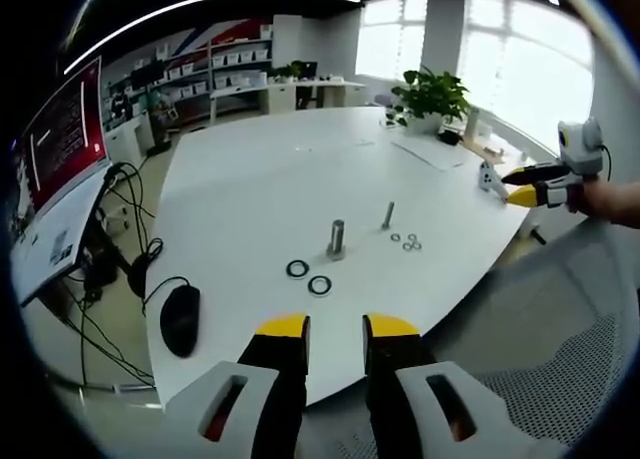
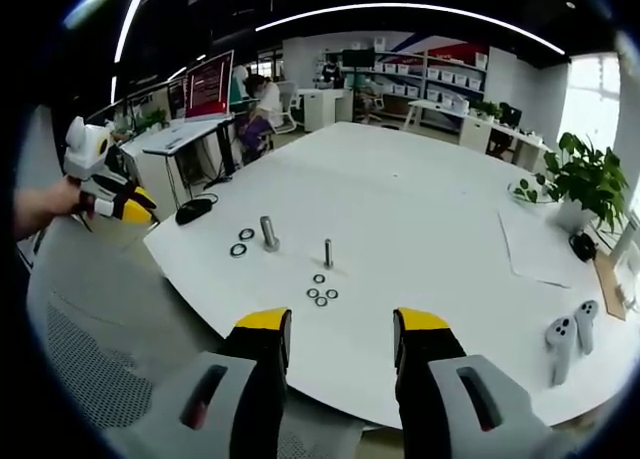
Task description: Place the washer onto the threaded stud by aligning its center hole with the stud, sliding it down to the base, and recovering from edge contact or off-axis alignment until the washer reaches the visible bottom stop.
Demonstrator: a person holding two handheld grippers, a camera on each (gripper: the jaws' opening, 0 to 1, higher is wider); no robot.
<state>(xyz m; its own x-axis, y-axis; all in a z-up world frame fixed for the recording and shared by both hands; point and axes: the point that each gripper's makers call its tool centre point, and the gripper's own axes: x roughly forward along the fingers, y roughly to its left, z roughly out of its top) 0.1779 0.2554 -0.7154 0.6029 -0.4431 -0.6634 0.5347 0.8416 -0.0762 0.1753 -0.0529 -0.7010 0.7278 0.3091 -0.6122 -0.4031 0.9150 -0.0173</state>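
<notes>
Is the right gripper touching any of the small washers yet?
Apart. The right gripper view shows bare table between the right gripper and the small washers.

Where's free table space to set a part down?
Bare: the wide table stretch beyond the thin stud, toward the potted plant. Crowded: near edge, around the thick stud, two black rings and small washers.

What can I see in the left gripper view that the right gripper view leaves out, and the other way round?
Left gripper view: bright windows behind the plant. Right gripper view: two white handheld controllers near the table's edge and a seated person at a far desk. Both: the white table, two upright studs, dark rings, small washers, a black mouse and a potted plant.
</notes>
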